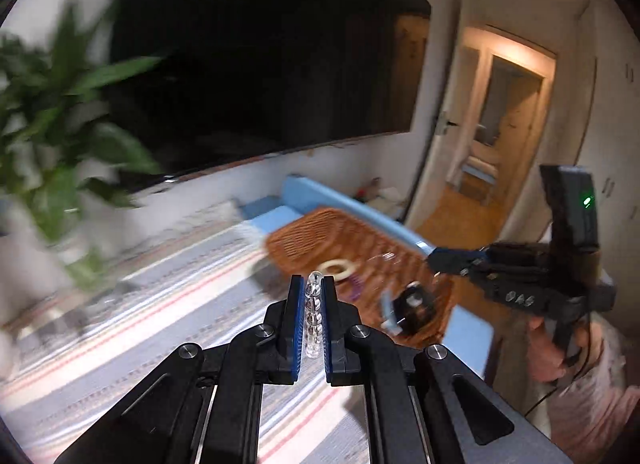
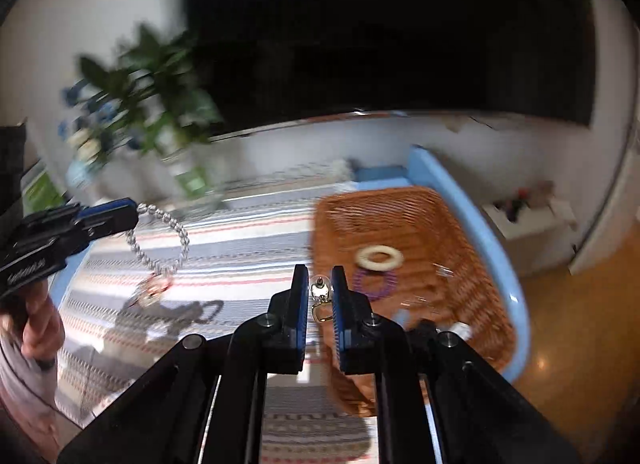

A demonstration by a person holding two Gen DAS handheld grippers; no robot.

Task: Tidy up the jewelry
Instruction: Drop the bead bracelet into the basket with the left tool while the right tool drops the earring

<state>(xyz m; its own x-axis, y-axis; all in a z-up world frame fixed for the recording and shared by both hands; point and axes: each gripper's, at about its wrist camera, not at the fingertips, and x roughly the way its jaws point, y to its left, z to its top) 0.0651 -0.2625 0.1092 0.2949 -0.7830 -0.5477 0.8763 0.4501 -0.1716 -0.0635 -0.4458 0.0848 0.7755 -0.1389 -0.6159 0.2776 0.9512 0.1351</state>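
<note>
My left gripper (image 1: 313, 284) is shut on a clear bead bracelet (image 1: 313, 312); in the right wrist view the left gripper (image 2: 134, 211) holds it in the air, the bracelet (image 2: 160, 240) hanging as a loop above the striped cloth. My right gripper (image 2: 320, 278) is shut on a small clear earring with a gold hook (image 2: 321, 294), just left of the woven basket (image 2: 460, 223). The basket holds a cream ring (image 2: 379, 256) and a purple bead bracelet (image 2: 376, 284). In the left wrist view the basket (image 1: 320, 232) lies ahead, with the right gripper (image 1: 434, 256) over its right side.
A striped cloth (image 2: 240, 248) covers a blue-edged table (image 2: 472, 199). A potted plant (image 2: 144, 111) stands at the back left by a dark TV screen (image 2: 360, 23). A small black object (image 1: 414, 306) lies in the basket's near corner. An open doorway (image 1: 500, 135) is at the right.
</note>
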